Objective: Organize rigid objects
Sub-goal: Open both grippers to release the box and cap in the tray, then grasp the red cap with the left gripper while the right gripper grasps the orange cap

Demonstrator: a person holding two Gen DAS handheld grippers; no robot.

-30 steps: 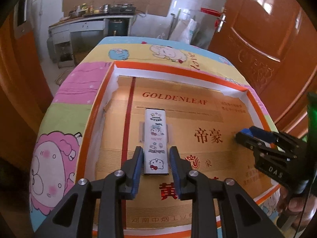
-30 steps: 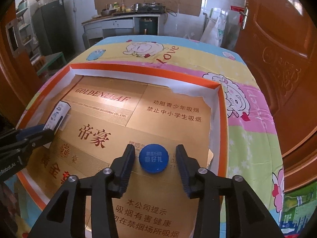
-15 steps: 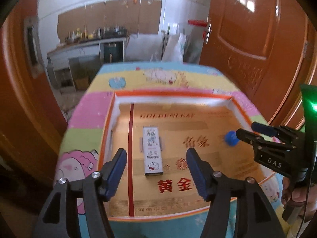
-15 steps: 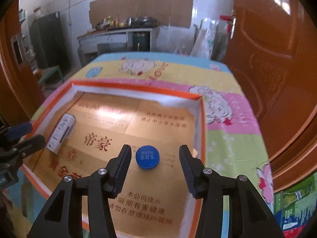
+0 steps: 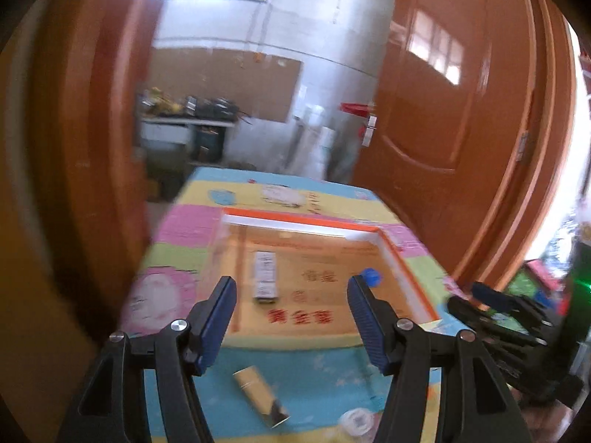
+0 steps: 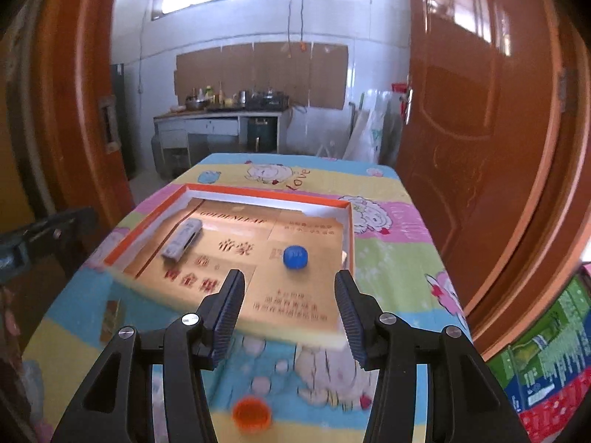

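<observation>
Two black hand-held claws with blue-lined fingers

The left claw (image 5: 291,317) is built of matte black angular struts with triangular cut-outs, and round silver screws are set at the joints. Each finger is faced with a ribbed dark-blue pad (image 5: 218,317). The right claw (image 6: 290,317) is made the same way: black struts, silver screw heads, ribbed blue pads (image 6: 347,317). From the left wrist view, the right claw is seen blurred, black with a blue tip.

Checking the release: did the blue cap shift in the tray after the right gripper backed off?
No. The blue cap sits at the same spot on the tray, right of the two large printed characters; right gripper open.
</observation>
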